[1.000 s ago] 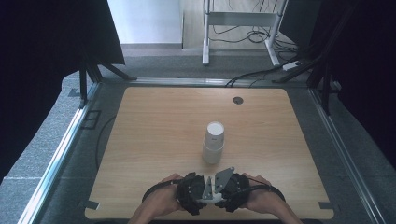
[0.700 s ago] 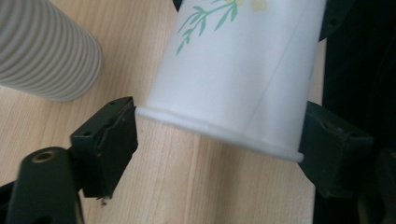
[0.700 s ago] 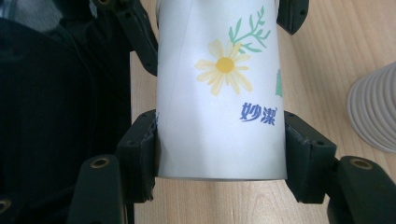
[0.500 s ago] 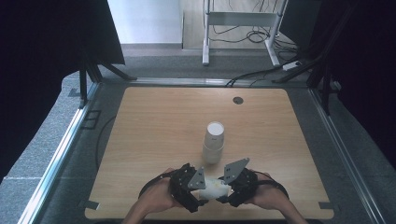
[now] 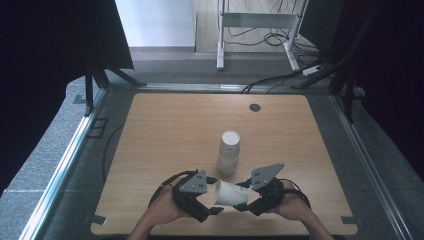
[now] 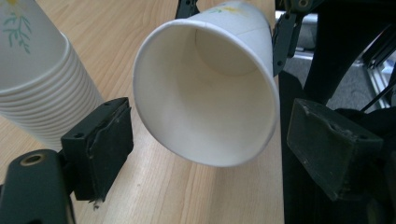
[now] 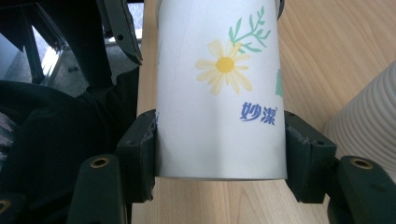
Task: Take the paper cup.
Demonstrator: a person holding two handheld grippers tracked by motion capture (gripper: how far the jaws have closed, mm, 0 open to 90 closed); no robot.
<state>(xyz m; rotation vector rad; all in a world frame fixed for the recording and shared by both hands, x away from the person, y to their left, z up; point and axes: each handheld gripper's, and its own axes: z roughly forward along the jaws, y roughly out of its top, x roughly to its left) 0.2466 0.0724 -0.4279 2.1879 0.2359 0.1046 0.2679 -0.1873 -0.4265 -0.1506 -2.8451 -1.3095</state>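
While the right gripper [image 5: 248, 199] clamps the paper cup [image 5: 231, 193] by its base near the worktop's [image 5: 165, 130] front edge, the left gripper's [image 5: 212, 199] jaws, just opened, flank its rim untouched.

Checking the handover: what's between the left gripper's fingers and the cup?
Nothing but air: in the left gripper view the fingers flank the cup rim without touching; the right gripper holds it.

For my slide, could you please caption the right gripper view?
Right tongs clamp a daisy-printed paper cup beside the cup stack.
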